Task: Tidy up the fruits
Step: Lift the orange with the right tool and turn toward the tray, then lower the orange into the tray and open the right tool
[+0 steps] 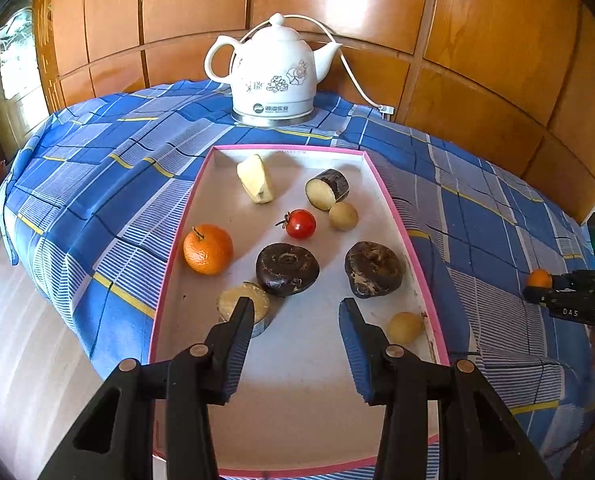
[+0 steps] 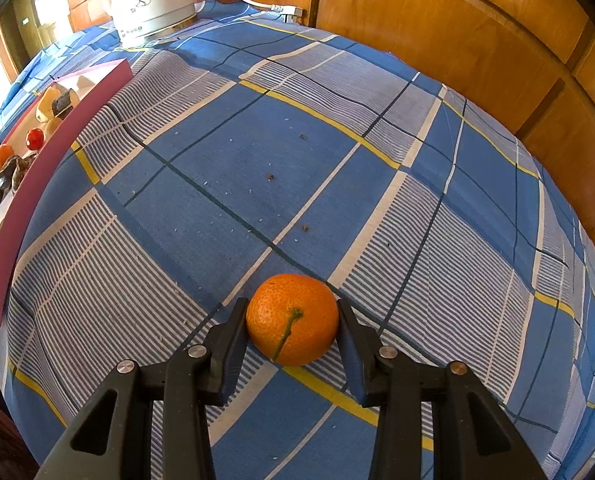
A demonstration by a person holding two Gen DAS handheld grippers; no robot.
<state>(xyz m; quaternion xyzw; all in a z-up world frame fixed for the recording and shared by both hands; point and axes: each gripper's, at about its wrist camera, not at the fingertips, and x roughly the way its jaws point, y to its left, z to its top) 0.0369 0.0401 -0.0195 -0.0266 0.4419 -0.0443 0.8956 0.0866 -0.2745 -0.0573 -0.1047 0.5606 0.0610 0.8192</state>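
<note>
Orange tangerine (image 2: 292,319) clenched in right claw (image 2: 292,326) over checked cloth (image 2: 337,160); lift clear, carry to pink-rimmed tray (image 1: 393,208), set beside matching tangerine (image 1: 208,249). Left claw (image 1: 297,312) released, empty above tray.

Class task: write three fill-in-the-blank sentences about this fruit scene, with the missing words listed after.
1. The right hand-held gripper is closed on an ____.
2. The tray has a ____ rim.
3. Behind the tray stands a white ____.
Missing words: orange; pink; kettle.
</note>
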